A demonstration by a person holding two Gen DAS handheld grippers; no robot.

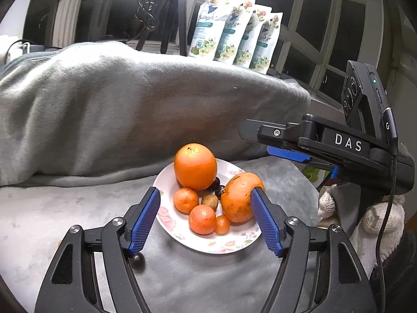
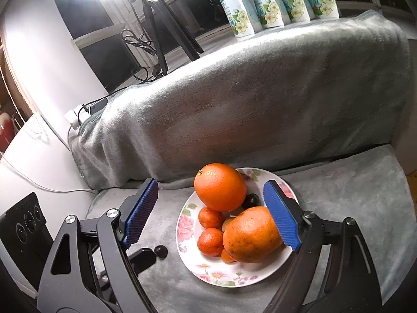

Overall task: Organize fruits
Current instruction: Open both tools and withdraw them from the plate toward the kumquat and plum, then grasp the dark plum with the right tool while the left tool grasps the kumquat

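Holding nothing, both the left claw (image 1: 206, 214) and right claw (image 2: 216, 214) gaped wide over one plate (image 1: 234, 245) bearing two oranges (image 1: 195, 167), three mandarins (image 1: 185, 200), with one dark fruit (image 2: 160, 251) beside the right claw's left finger.

Left gripper (image 1: 206, 219) open over floral plate (image 1: 234, 245) of oranges (image 1: 195, 167); dark small fruit (image 1: 138, 259) on grey cloth (image 1: 195, 281).

Plate (image 1: 166, 219) on blanket-covered surface (image 1: 52, 221), before draped mound (image 1: 130, 109). On plate: large orange (image 1: 195, 166) at rear, second large fruit (image 1: 239, 198) right of it, nearer front. Three small citrus (image 1: 185, 200) at left and front; nut-like fruit (image 1: 210, 202) in middle; dark fruits (image 1: 216, 184) between the two large ones. One dark round fruit (image 2: 160, 251) off plate, on blanket just left. Pouches (image 1: 234, 31) in row behind mound; tripod (image 1: 172, 15) left of pouches.
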